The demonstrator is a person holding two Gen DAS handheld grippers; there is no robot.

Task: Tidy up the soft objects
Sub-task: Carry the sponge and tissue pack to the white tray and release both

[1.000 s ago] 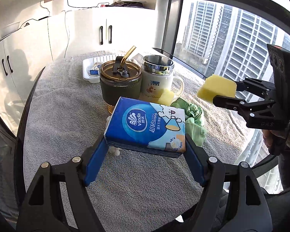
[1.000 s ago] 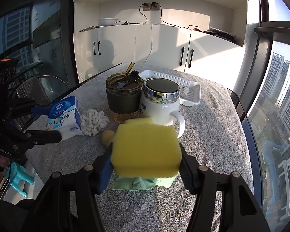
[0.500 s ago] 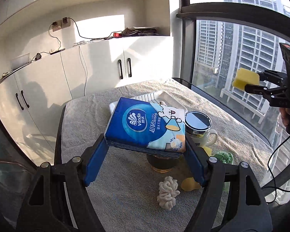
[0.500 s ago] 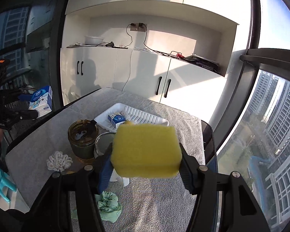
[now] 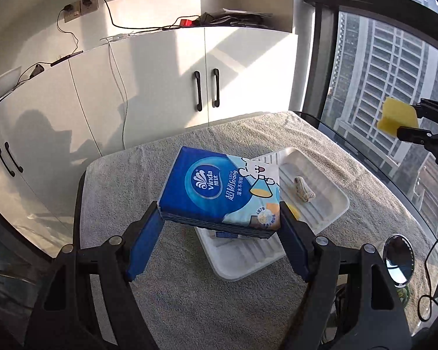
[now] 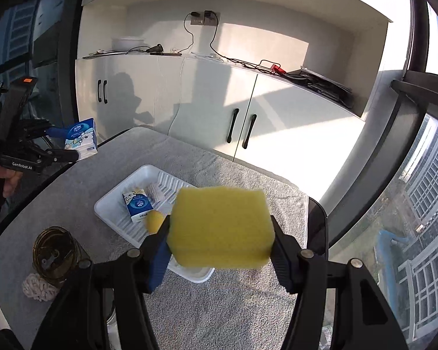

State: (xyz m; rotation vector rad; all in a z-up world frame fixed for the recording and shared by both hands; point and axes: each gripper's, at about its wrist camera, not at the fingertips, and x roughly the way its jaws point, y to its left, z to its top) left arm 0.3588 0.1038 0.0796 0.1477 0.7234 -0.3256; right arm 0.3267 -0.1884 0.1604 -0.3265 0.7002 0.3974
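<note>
The blue tissue pack (image 5: pixel 222 192) sat pinched between the left tool (image 5: pixel 219 227) fingers, held in the air over the white tray (image 5: pixel 321 213). The yellow sponge (image 6: pixel 220 227), a blocky porous slab, was clamped in the right tool (image 6: pixel 220 248), above the tray's near end. Below lay the towel-covered counter (image 6: pixel 233 306).

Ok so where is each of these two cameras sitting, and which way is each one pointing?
Left wrist: on the left gripper, looking along its fingers, shut on the tissue pack, over the white tray.
Right wrist: on the right gripper, shut on the yellow sponge, facing the white cabinets.
Shared: tray, grey table cover, cabinets; each view shows the other gripper.
</note>
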